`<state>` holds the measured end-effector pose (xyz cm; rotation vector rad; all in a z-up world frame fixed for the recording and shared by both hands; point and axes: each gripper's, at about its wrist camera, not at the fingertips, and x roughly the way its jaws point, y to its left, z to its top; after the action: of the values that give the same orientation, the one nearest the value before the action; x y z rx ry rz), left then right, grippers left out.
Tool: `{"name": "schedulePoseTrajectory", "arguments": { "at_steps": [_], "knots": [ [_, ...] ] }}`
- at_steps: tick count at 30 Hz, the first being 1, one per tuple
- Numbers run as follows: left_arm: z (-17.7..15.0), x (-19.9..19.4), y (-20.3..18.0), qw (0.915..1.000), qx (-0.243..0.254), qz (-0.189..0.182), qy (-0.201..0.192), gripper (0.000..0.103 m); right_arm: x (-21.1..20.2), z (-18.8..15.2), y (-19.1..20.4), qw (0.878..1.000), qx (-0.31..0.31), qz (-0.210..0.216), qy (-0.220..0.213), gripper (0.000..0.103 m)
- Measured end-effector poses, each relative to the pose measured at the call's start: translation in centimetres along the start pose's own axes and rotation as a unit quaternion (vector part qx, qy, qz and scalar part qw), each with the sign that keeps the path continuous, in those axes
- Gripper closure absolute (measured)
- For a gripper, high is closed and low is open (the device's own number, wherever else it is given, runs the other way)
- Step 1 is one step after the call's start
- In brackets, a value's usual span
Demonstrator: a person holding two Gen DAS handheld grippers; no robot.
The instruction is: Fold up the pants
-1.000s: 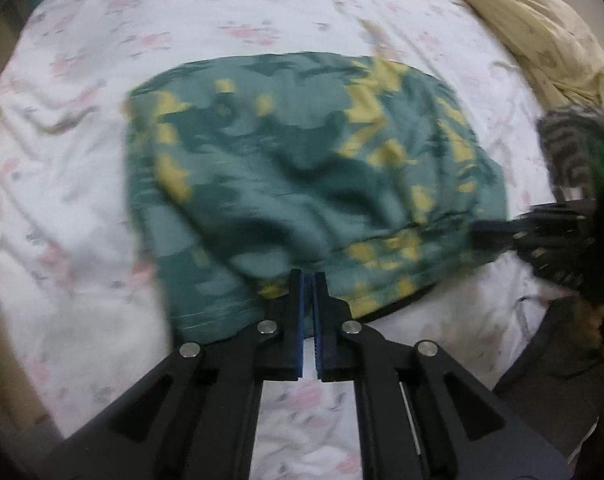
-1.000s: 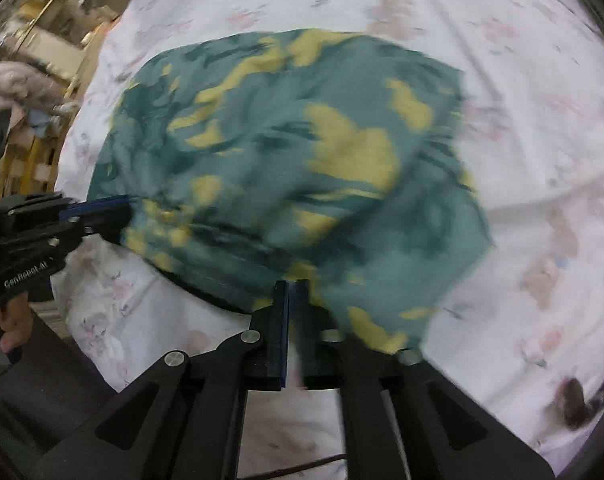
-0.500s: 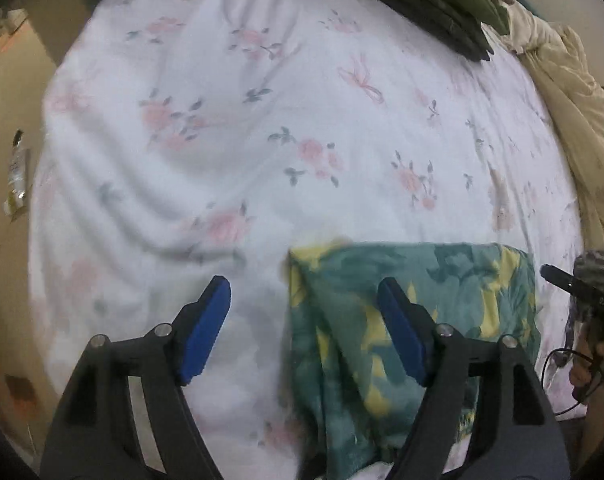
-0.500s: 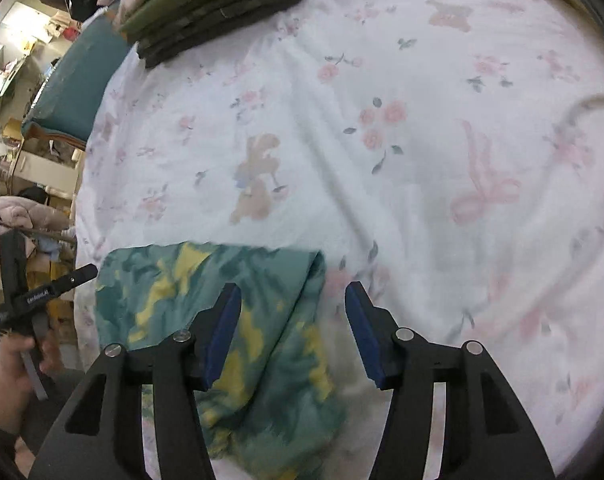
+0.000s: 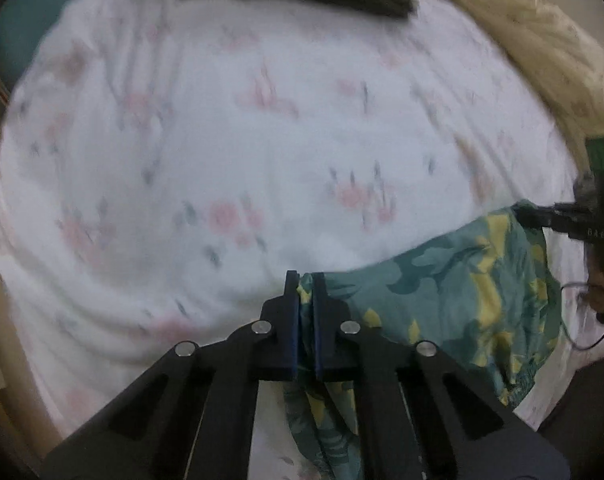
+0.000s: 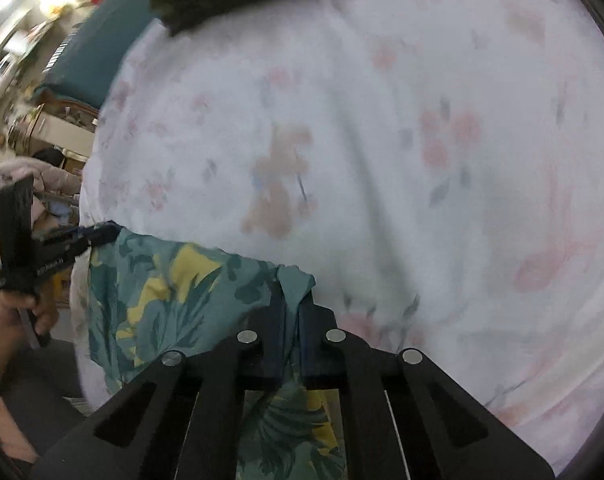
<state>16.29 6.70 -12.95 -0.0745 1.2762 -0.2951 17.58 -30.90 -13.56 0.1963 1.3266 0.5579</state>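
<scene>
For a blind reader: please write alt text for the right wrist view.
Right tongs shut on a corner of green-and-yellow patterned pants, lying on a floral white bedsheet. At left, the left tongs grip the opposite corner.

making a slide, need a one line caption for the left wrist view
Left gripper shut on a corner of the green and yellow floral pants over a floral bedsheet, right gripper pinching the opposite corner.
</scene>
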Motion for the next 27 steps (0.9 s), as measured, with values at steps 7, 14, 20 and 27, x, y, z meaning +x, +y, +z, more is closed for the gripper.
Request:
{"name": "schedulePoseTrajectory", "arguments": {
  "at_steps": [7,14,20,27],
  "knots": [
    [0.7,-2.7,-1.2,0.9946,0.063,0.028,-0.077,0.1,-2.8,0.6,1.4,0.995,-0.063,-0.028,-0.075,0.099],
    [-1.7,-6.1,-5.2,0.9777,0.163,0.036,-0.128,0.1,-5.7,-2.4,4.5,0.979,-0.165,-0.054,-0.105,0.099],
    [-5.1,-7.4,-7.0,0.9622,0.242,0.046,-0.116,0.099,-7.2,-6.6,6.9,0.961,-0.242,-0.076,-0.114,0.099],
    [-9.4,-8.9,-8.5,0.9342,0.34,0.019,-0.105,0.099,-7.7,-10.6,8.1,0.957,-0.254,-0.106,-0.093,0.099]
  ]
}}
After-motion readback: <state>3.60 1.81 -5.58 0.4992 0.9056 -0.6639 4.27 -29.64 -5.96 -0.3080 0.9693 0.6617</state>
